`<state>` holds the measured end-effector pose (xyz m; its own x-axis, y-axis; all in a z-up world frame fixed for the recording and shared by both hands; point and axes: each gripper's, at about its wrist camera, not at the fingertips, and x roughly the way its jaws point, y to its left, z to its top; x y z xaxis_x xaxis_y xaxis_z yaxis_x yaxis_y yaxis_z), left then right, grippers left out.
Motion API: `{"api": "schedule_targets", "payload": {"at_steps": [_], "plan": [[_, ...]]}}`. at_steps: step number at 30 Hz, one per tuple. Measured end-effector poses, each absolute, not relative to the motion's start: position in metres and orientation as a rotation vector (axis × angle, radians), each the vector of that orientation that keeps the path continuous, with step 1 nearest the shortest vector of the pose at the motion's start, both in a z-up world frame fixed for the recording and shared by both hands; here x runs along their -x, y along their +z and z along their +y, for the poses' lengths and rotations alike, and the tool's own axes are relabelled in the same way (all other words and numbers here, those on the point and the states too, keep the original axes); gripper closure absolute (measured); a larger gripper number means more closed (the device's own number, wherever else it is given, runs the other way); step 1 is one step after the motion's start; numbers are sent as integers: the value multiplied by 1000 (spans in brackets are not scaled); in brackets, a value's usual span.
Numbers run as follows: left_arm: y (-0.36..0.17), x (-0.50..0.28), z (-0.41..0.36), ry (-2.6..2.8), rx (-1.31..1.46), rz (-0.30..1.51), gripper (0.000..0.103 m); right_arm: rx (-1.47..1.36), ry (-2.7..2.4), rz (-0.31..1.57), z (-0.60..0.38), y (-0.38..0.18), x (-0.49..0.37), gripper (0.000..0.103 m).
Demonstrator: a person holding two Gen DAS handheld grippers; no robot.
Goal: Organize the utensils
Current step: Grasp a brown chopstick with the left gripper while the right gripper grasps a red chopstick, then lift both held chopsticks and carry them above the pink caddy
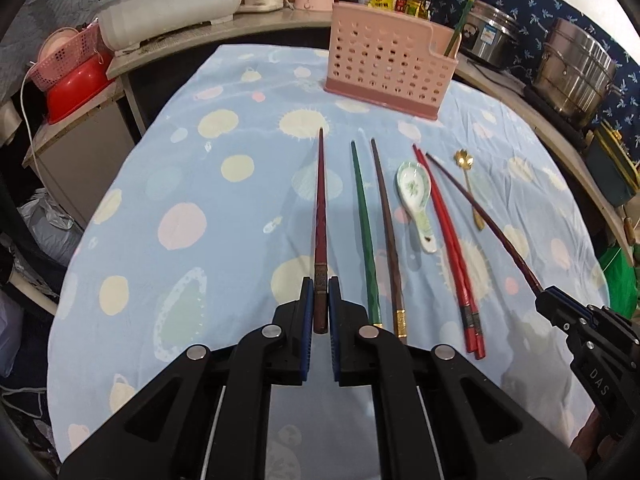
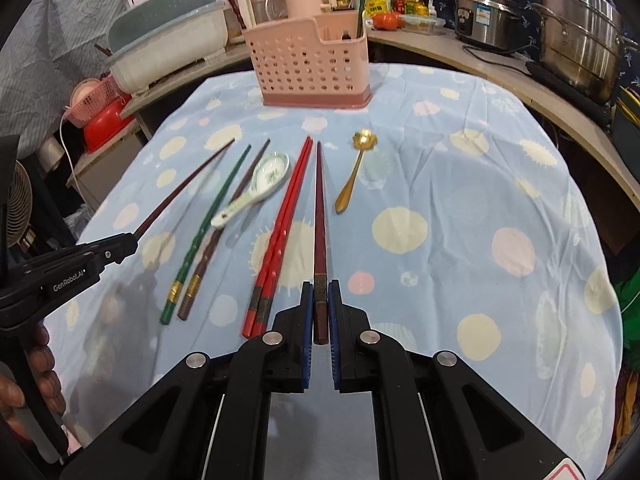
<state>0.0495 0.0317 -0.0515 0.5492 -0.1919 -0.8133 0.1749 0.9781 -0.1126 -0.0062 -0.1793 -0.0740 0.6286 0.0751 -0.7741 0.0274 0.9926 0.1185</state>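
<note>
My left gripper [image 1: 320,286] is shut on the thick end of a dark red chopstick [image 1: 320,200], lifted off the cloth. My right gripper [image 2: 320,290] is shut on a matching dark red chopstick [image 2: 319,208]; it also shows at the right edge of the left wrist view as the right gripper [image 1: 546,296]. On the cloth lie a green chopstick [image 1: 364,232], a brown chopstick [image 1: 386,232], a pair of red chopsticks [image 1: 446,240], a white ceramic spoon [image 1: 416,200] and a gold spoon [image 2: 352,172]. The pink perforated utensil holder [image 2: 308,68] stands at the far side with a green chopstick [image 2: 362,0] upright in it.
The table wears a light blue spotted cloth [image 2: 460,220]. Behind it a counter carries steel pots [image 2: 580,44], a rice cooker [image 2: 488,16], bottles and a pale dish tub [image 2: 164,48]. A red basin [image 1: 76,88] sits lower left. A hand [image 2: 36,380] grips the left tool.
</note>
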Motion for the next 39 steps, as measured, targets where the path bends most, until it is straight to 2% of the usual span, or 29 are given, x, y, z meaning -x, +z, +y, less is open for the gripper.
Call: {"api": "schedule_targets", "payload": {"at_steps": [16, 39], "plan": [[32, -57, 30, -239, 51, 804, 96, -145, 46, 680, -191, 16, 3, 96], [151, -132, -5, -312, 34, 632, 96, -190, 39, 511, -231, 113, -69, 96]]}}
